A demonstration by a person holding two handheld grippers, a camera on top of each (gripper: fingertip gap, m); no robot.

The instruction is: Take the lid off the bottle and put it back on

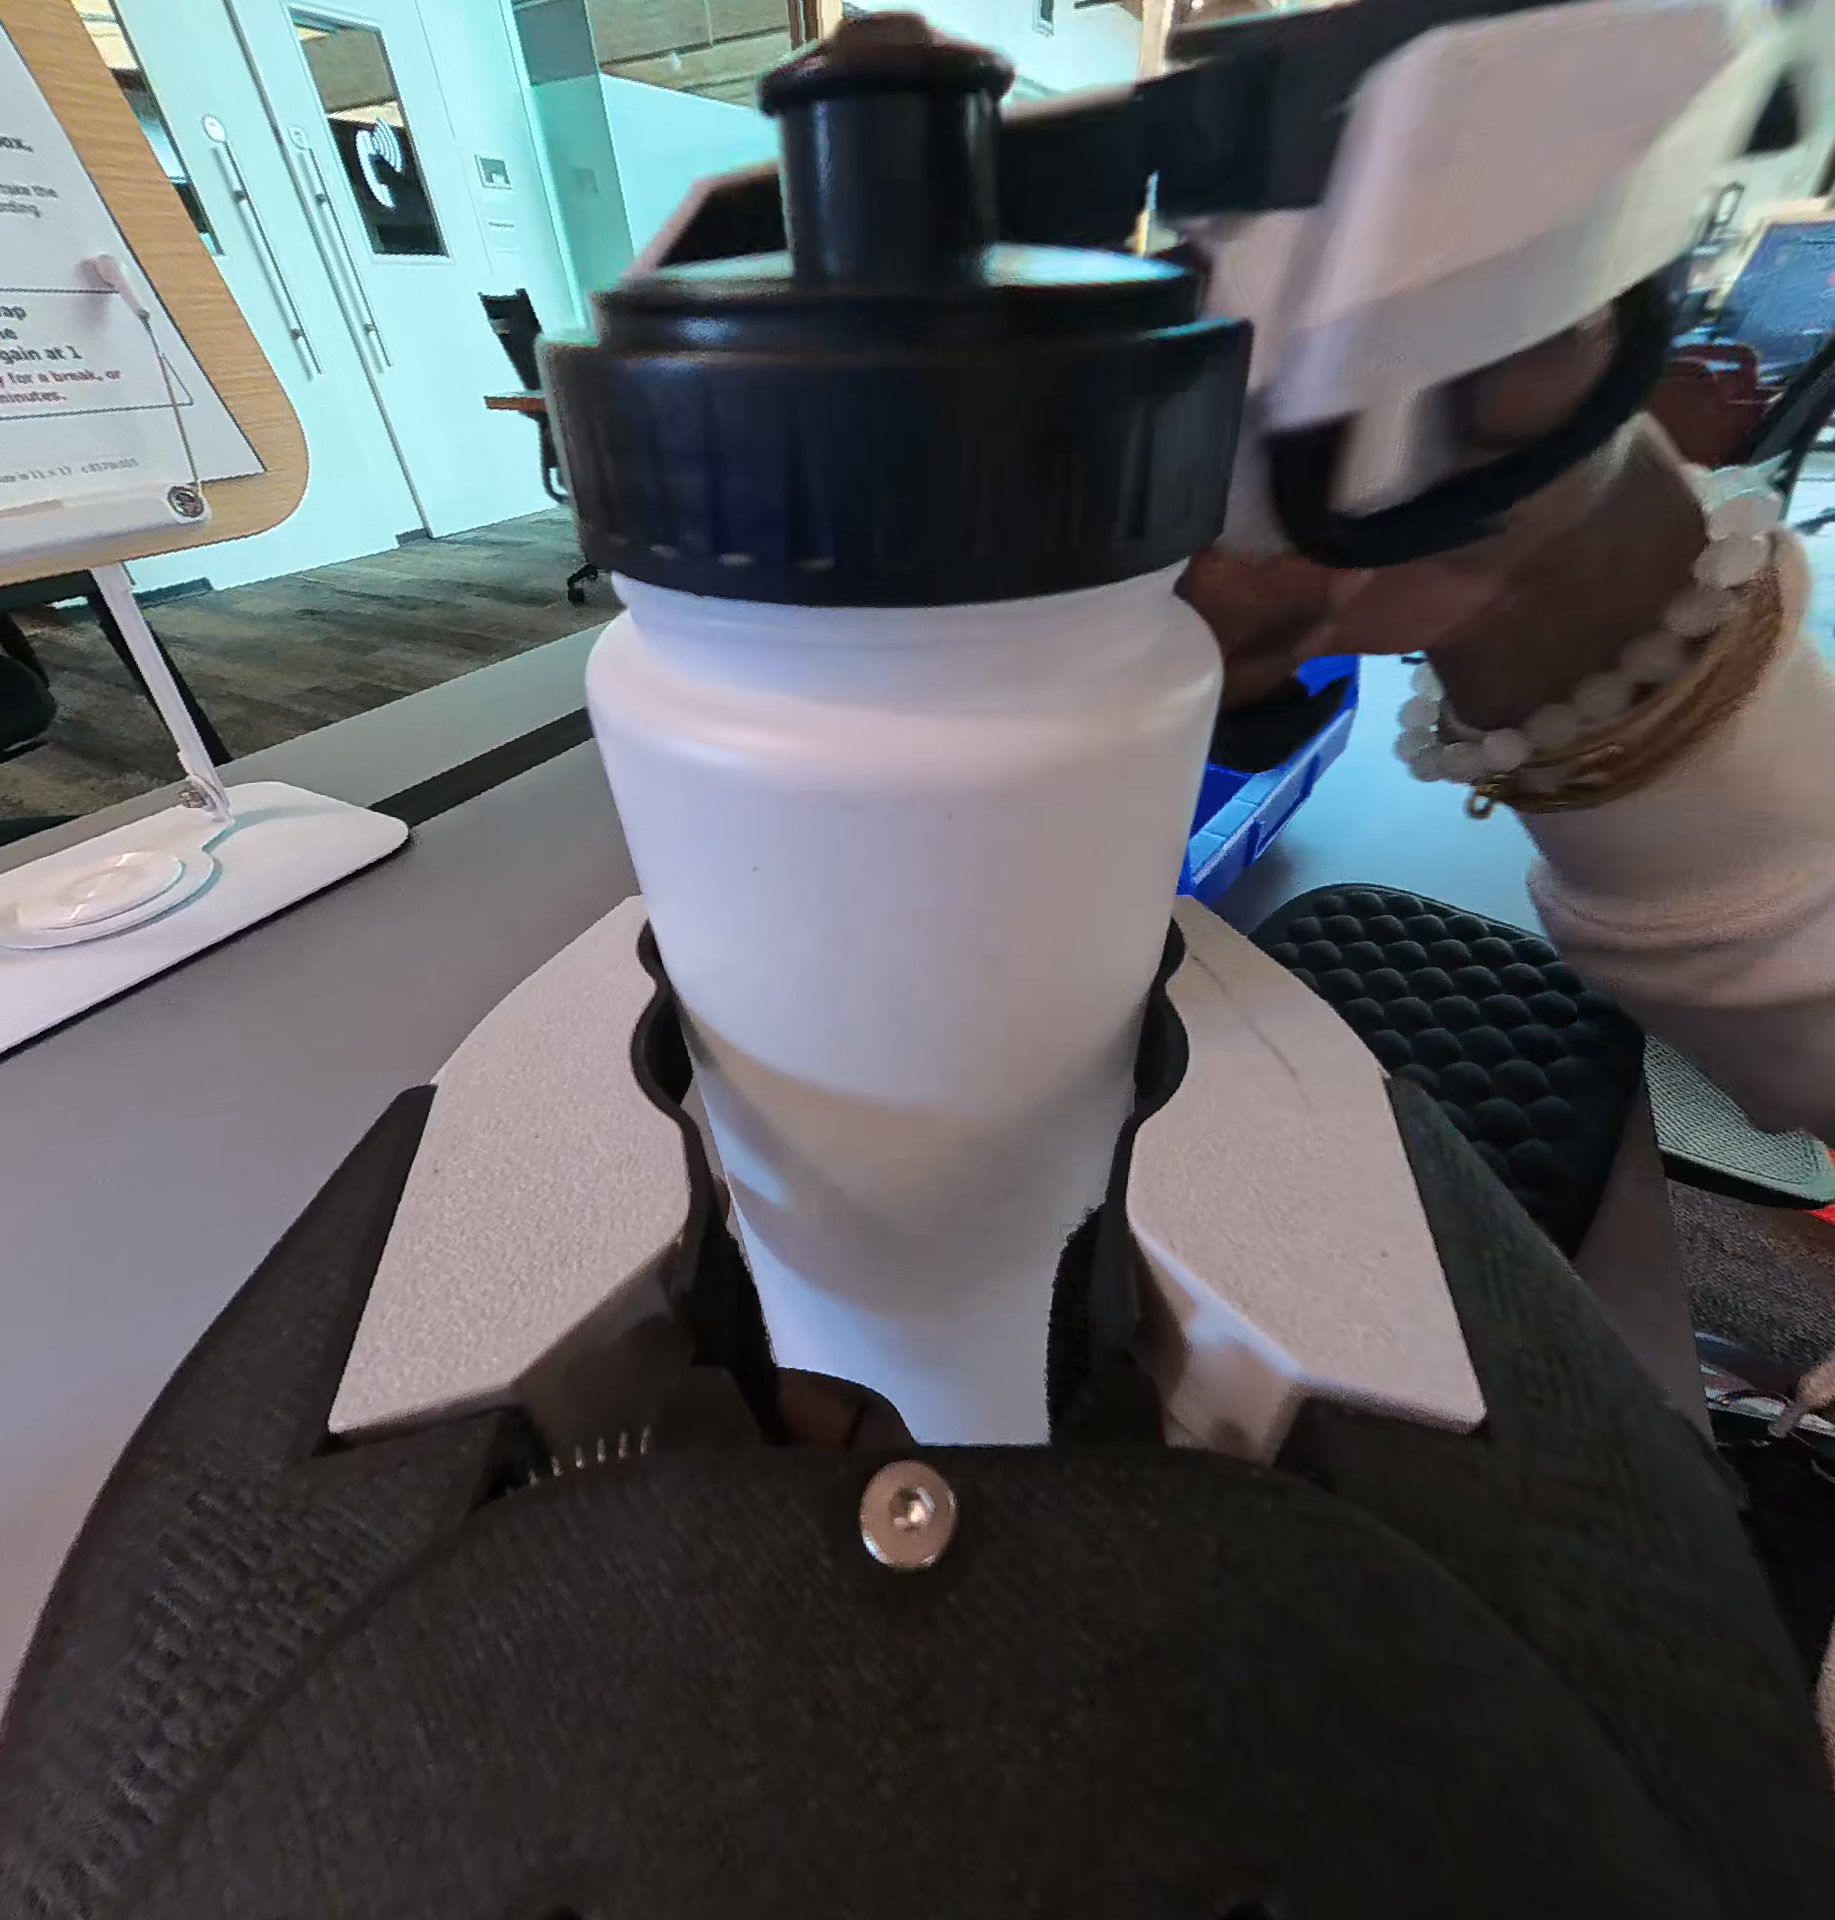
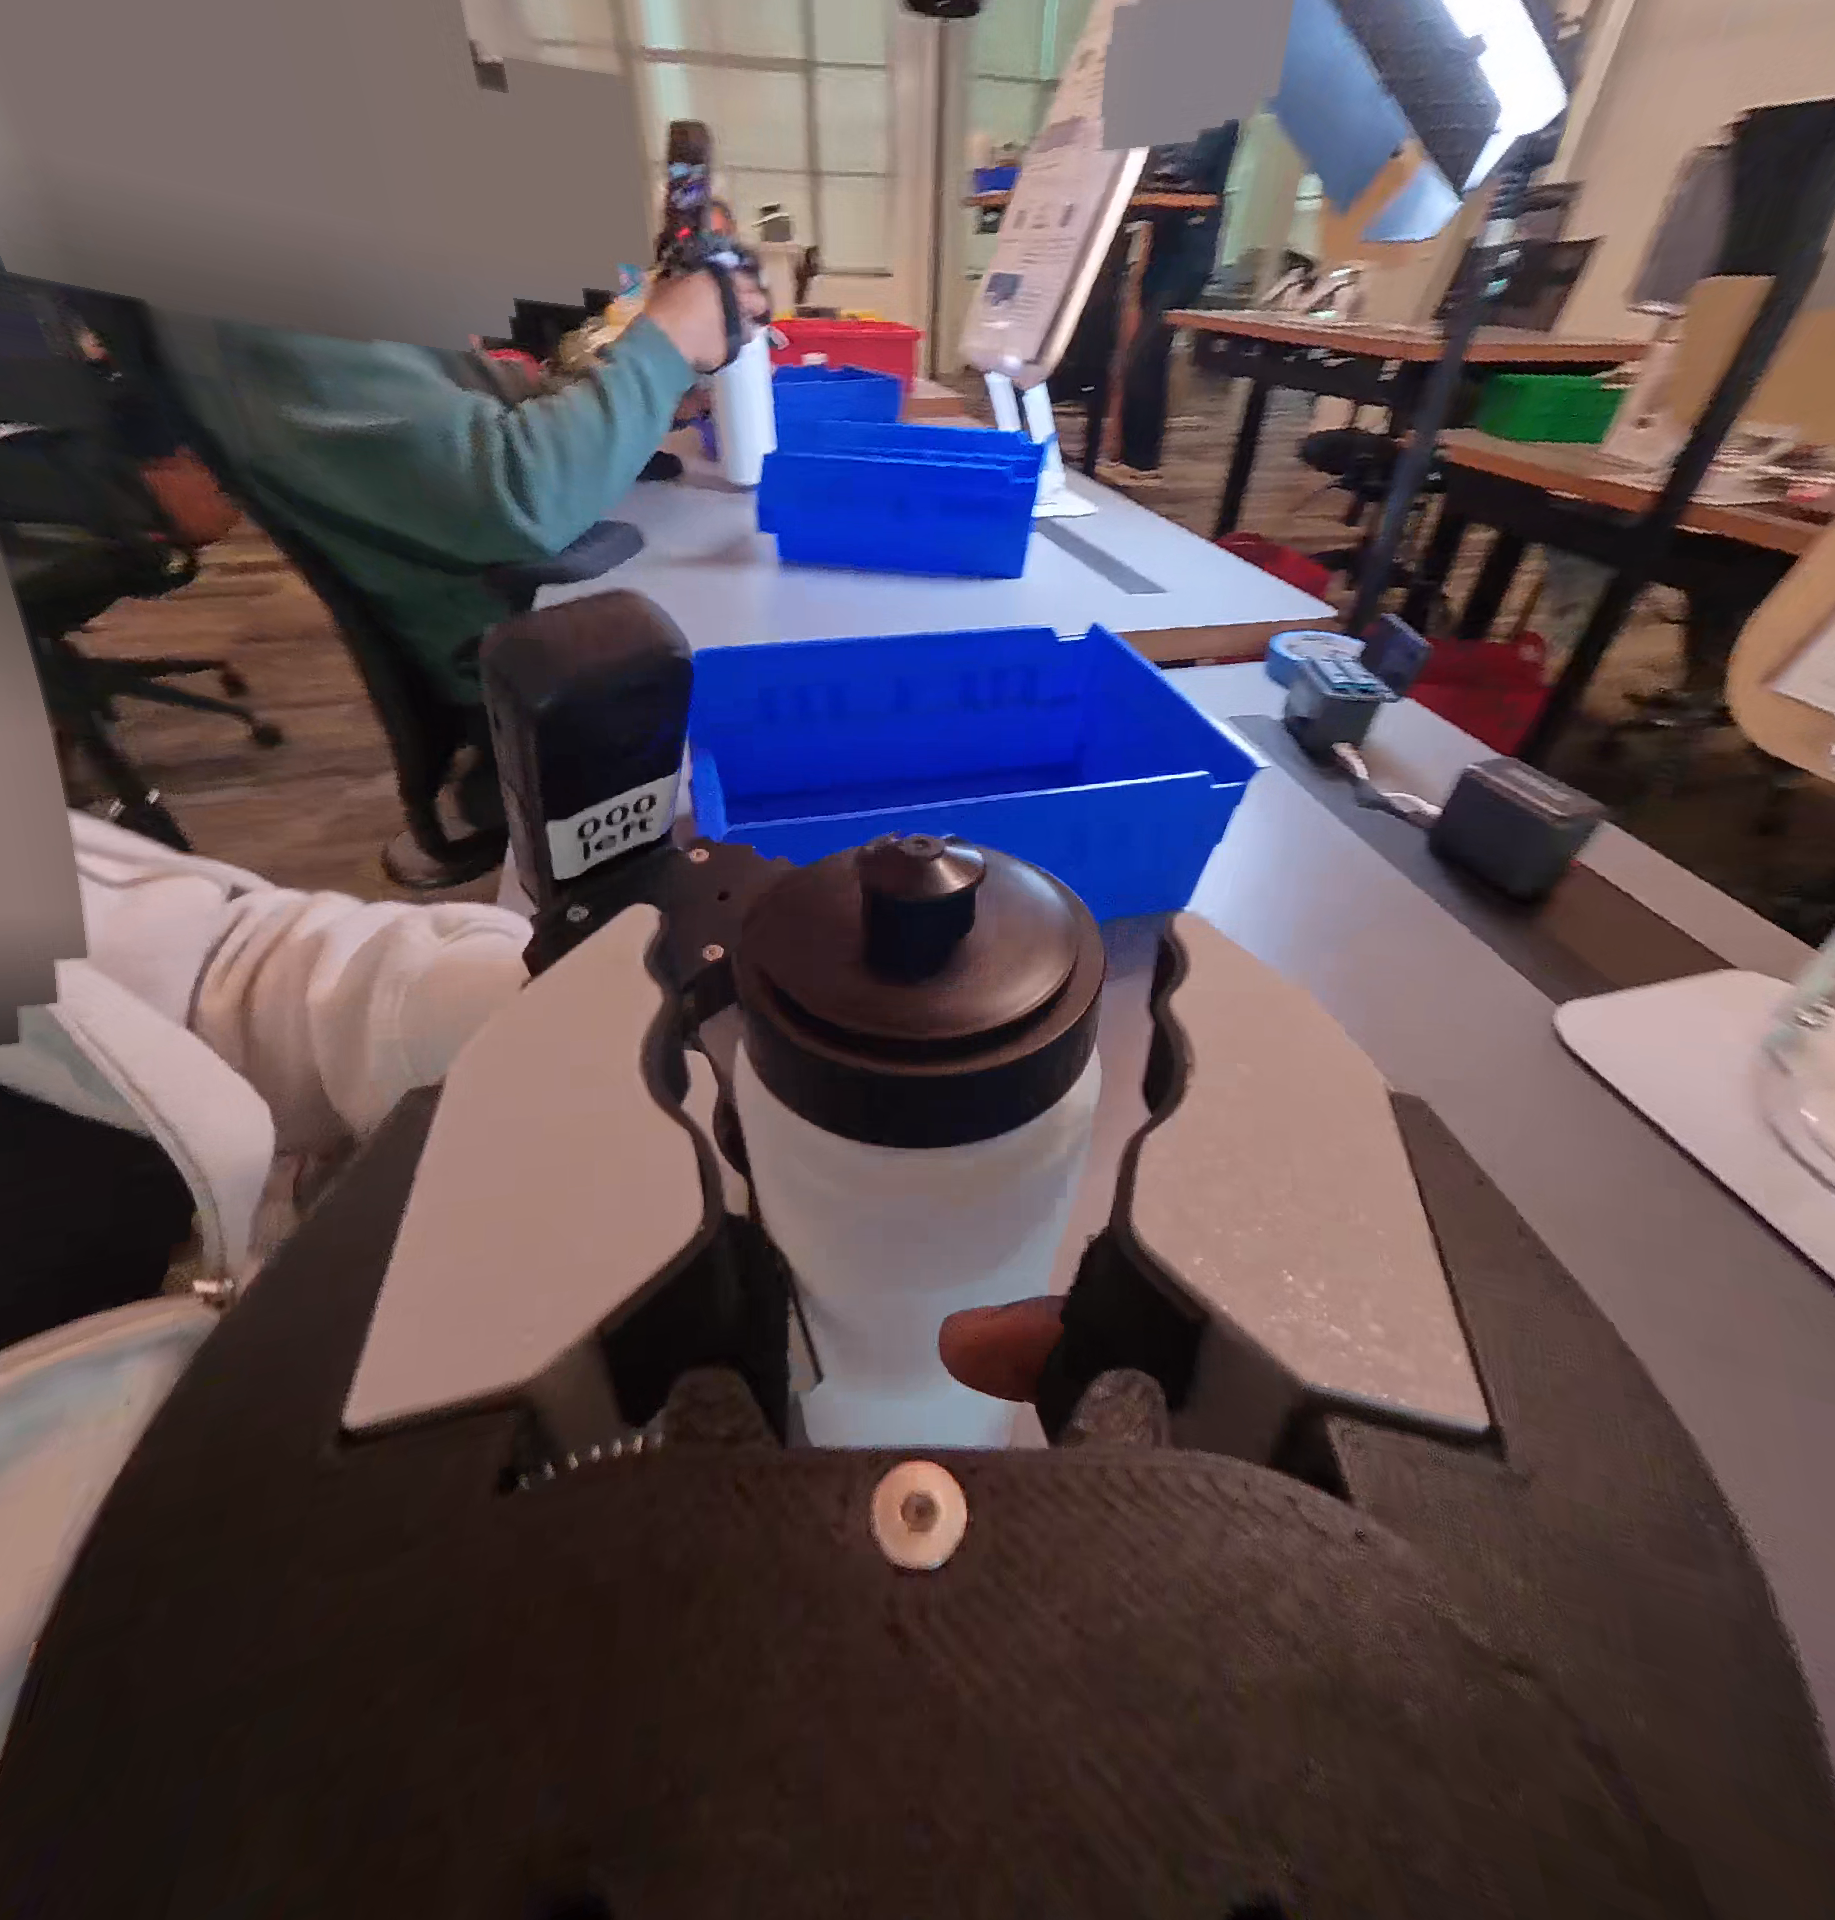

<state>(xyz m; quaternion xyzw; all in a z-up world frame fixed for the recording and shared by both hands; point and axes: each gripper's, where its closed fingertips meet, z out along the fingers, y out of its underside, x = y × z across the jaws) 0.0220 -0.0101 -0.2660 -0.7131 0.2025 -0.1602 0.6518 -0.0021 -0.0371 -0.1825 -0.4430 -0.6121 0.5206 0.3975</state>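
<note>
Grey and mostly bare, the surface [image 2: 1412, 935] ran through a busy office of desks. At its near end the left gripper [image 1: 908, 1060] had its jaws clamped on the white bottle [image 1: 902, 831] at mid-body, seemingly to brace it upright against twisting. The right gripper [image 2: 918, 1039] came in at lid height, jaws apart on either side of the black lid [image 2: 913, 997], not yet touching, so the lid sat fully on. Just behind stood a blue bin [image 2: 975, 748].
</note>
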